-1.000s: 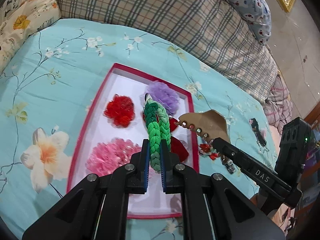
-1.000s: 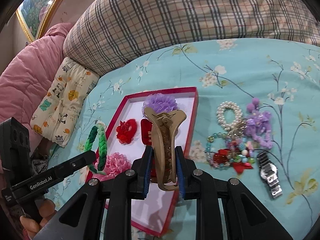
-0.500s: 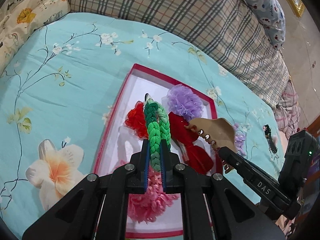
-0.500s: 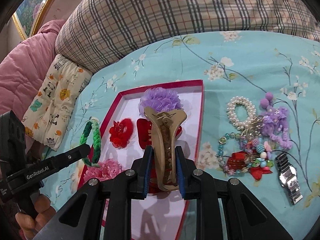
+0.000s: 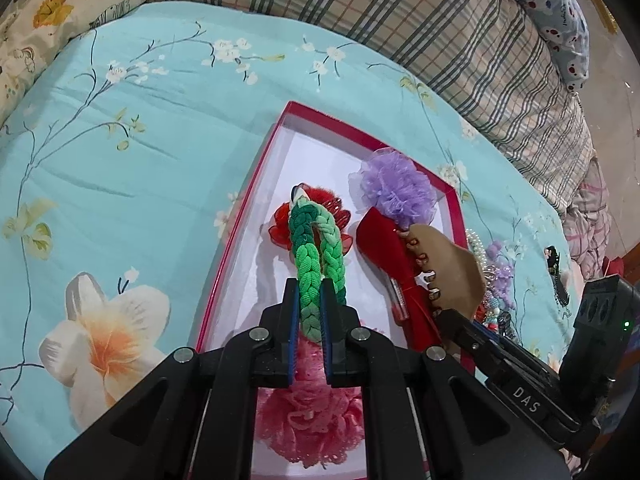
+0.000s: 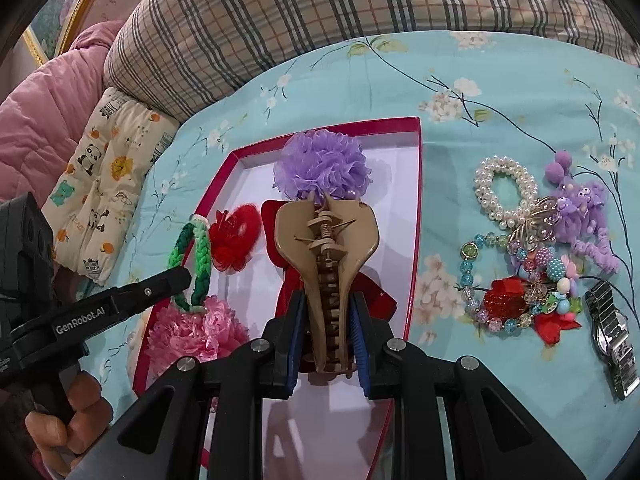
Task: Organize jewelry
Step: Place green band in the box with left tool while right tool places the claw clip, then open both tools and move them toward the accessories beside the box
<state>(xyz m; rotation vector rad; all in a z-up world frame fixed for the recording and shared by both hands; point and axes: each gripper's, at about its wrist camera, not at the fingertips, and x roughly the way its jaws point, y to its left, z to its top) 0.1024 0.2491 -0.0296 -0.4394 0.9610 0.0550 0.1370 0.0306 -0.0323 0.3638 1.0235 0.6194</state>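
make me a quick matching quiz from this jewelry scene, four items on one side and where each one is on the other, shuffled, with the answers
Items
1. green braided hair tie
2. tan claw clip
3. purple ruffled scrunchie
4. silver watch

Places
A. lying on the blue bedspread, right of the box
B. held in the left claw
C. resting inside the red box, at its far end
D. held in the right claw

Pairs: 1-B, 2-D, 3-C, 4-A
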